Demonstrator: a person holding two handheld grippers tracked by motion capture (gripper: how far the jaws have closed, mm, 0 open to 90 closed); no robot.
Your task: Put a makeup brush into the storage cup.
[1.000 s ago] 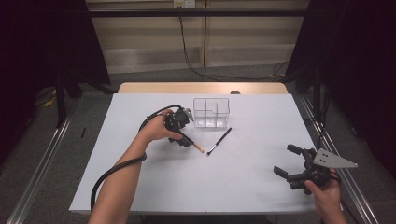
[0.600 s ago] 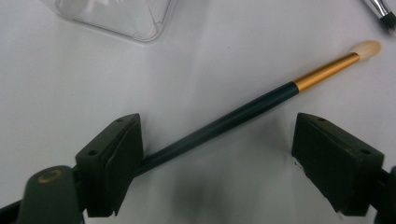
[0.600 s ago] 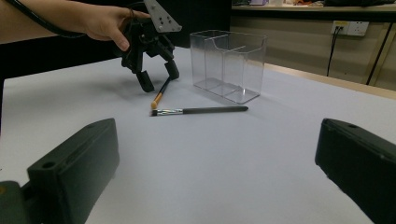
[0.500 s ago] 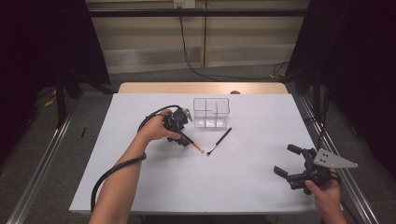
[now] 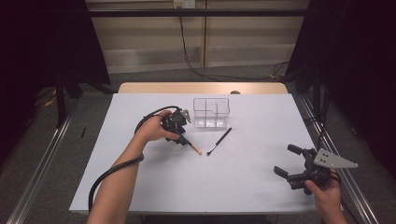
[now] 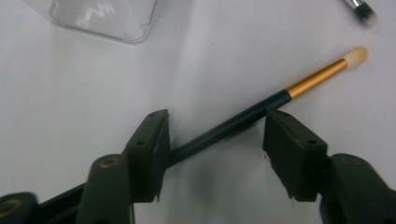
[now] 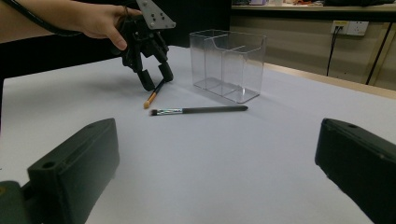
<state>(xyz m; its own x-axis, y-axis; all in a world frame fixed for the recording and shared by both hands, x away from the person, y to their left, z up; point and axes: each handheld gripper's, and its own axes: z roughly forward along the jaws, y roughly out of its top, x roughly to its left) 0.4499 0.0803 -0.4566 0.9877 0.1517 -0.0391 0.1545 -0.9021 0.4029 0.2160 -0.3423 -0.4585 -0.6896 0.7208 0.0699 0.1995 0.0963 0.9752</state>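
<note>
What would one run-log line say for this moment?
left hand-held gripper: jaws just closing around gold-banded brush, not yet clamped | right hand-held gripper: open, idle | second brush: on table

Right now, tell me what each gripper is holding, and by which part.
Nothing is gripped yet. The left gripper has just been closing around the dark handle of the gold-banded makeup brush, which lies on the table, pads not visibly pressing. The right gripper is open.

No legible text, label, brand, number or sign appears on the clear box (image 5: 211, 112), on the two brushes beside it, on the grippers, or on the white table (image 5: 243, 186).
</note>
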